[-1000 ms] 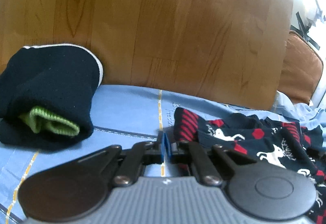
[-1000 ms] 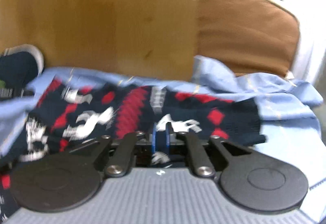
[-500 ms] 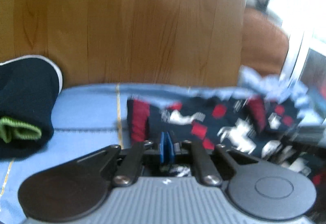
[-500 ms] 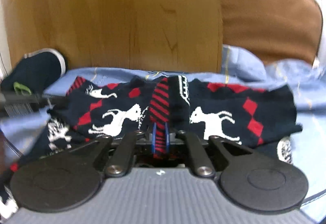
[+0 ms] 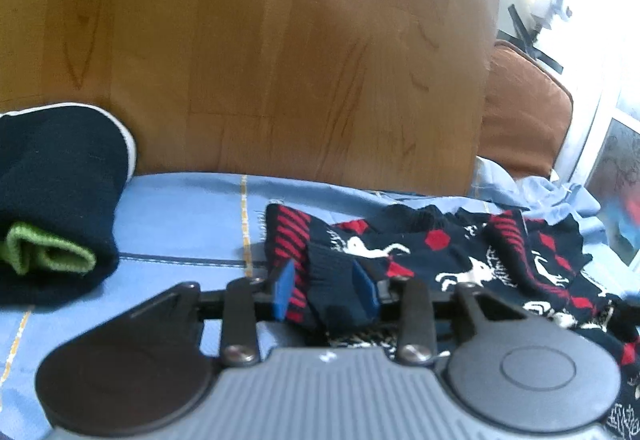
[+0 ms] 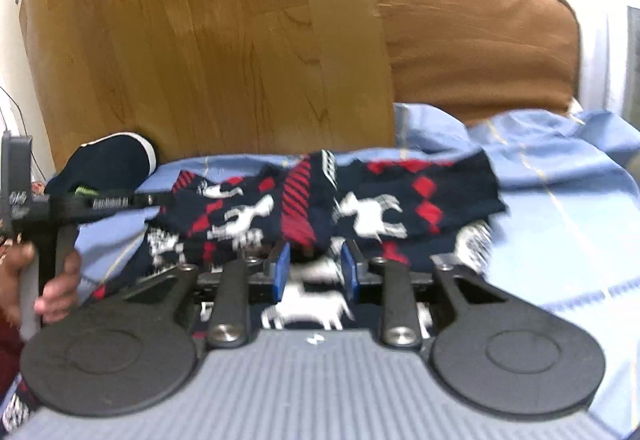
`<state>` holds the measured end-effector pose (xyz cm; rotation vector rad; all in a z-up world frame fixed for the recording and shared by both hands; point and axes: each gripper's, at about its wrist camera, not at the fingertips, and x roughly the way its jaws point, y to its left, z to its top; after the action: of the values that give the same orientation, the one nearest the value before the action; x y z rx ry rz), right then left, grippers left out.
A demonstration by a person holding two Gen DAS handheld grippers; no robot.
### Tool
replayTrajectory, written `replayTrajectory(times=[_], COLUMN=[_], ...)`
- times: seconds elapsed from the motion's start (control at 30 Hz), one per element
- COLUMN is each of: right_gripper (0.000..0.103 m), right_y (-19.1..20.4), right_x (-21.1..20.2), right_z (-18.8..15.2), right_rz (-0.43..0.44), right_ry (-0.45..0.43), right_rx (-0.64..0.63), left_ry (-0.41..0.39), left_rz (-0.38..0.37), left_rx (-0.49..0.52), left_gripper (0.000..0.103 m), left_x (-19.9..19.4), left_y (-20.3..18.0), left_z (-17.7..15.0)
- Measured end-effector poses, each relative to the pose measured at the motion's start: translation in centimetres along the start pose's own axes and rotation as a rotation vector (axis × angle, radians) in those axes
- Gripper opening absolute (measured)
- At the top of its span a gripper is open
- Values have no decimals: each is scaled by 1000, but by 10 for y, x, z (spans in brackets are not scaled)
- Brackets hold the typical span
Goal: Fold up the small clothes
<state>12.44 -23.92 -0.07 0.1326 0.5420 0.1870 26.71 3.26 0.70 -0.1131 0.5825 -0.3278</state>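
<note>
A navy knit garment with red diamonds and white deer [image 5: 452, 260] [image 6: 380, 208] lies spread and partly folded on a light blue sheet [image 5: 180, 216]. My left gripper [image 5: 325, 290] is open, with the garment's red-striped cuff edge lying loose between its blue pads. My right gripper [image 6: 314, 270] is open over the garment's near edge, a fold of cloth between the pads. The left gripper and the hand holding it also show at the left of the right wrist view [image 6: 24, 208].
A folded navy garment with a green cuff [image 5: 52, 200] [image 6: 108, 164] sits at the left by a wooden board [image 5: 280, 52] [image 6: 208, 40]. A brown cushion [image 6: 476, 48] [image 5: 520, 116] stands behind on the right. The sheet [image 6: 560, 224] is rumpled at the right.
Both grippers were shut on the patterned garment and have opened, letting it go. The garment now lies folded over on the sheet.
</note>
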Motion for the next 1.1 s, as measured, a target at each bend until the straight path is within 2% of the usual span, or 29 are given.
replayTrajectory(times=[0.07,0.13,0.2,0.27,0.37,0.47,0.53,0.57,0.6,0.77,0.83,0.87,0.9,0.97,1.1], right_gripper=[32,32,32,32,32,32,32,32,32,33,34,34,34,34,34], right_y=[-7,-13,-18,-24,-37,-49,-55,-58,-60,-74,-80,-81,-83,-84,-84], right_x=[-14,-30,-42,-53,-70,-82,-90,-95,-99,-130,-143,-150,-156,-167,-177], right_z=[-10,-22,-33,-43,-52,-60,-65,-68,-71,-88,-94,-97,-102,-111,-134], right_rz=[-3,5,4,-5,-13,-13,-14,-14,-13,-34,-16,-2,14,46,104], right_ry=[13,25,23,18,5,-12,-17,-19,-18,-13,-2,6,14,37,113], right_rx=[10,14,9,13,49,79,97,104,109,98,103,106,108,116,132], left_ry=[14,22,35,50,73,105,138,152,169,167,156,153,153,161,273], left_rz=[19,6,-12,-12,-25,28,84,105,121,169,164,137,111,74,-5], left_rx=[-11,-25,-19,16,80,182,232,246,251,152,159,173,188,209,168], left_gripper=[33,33,38,44,47,47,40,15,8,9,16,22,37,48,51], left_x=[-6,-23,-46,-73,-112,-132,-136,-136,-135,-142,-155,-164,-173,-191,-213], left_y=[1,4,4,-2,-18,-40,-51,-53,-53,-43,-47,-49,-52,-55,-51], left_z=[0,-3,-11,-22,-46,-72,-87,-92,-96,-95,-95,-96,-98,-105,-121])
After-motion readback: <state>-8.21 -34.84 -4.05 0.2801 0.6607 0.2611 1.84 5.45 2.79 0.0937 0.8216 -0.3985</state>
